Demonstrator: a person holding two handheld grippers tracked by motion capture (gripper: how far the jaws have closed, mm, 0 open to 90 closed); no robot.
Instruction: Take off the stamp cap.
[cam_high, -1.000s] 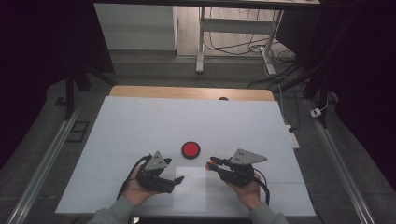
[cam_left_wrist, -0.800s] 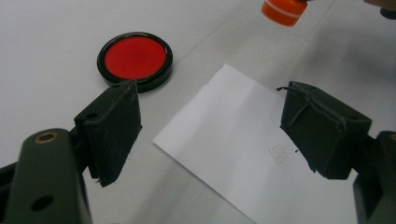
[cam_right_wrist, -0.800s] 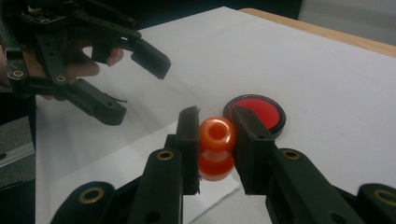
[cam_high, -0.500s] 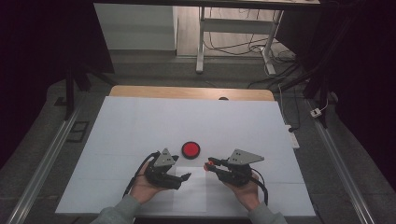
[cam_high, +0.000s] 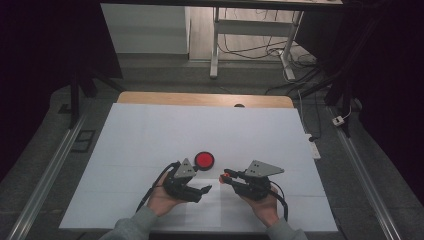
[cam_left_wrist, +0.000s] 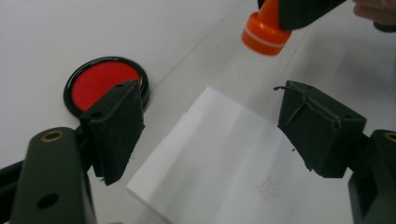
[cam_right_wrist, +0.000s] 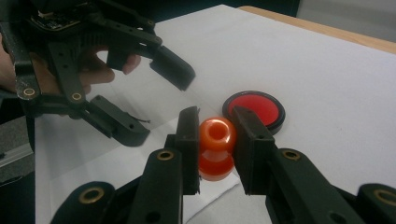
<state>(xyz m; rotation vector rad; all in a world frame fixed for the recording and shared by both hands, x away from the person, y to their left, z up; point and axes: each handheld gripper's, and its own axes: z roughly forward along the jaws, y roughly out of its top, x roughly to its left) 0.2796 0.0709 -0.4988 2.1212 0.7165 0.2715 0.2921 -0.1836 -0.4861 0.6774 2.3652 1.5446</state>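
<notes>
The desk is covered with a white sheet, and a strip of bare wood shows at its far edge; around it the room is dark, with a grey floor, metal rails at both sides and cables near a metal frame behind the desk. A round red ink pad in a black case lies on the white cover, in front of the person. Just on the near side of the ink pad lies a small piece of white paper, flat on the desk. The left tool is above this paper; its jaws stand wide with nothing between them, and they have just been closing a little. A faint mark is on the paper between these jaws. The right tool holds an orange stamp, its jaws pressed on both sides of the handle. The stamp is near the ink pad, on the person's right side of it and a little nearer to the person, close beyond the far edge of the paper.
</notes>
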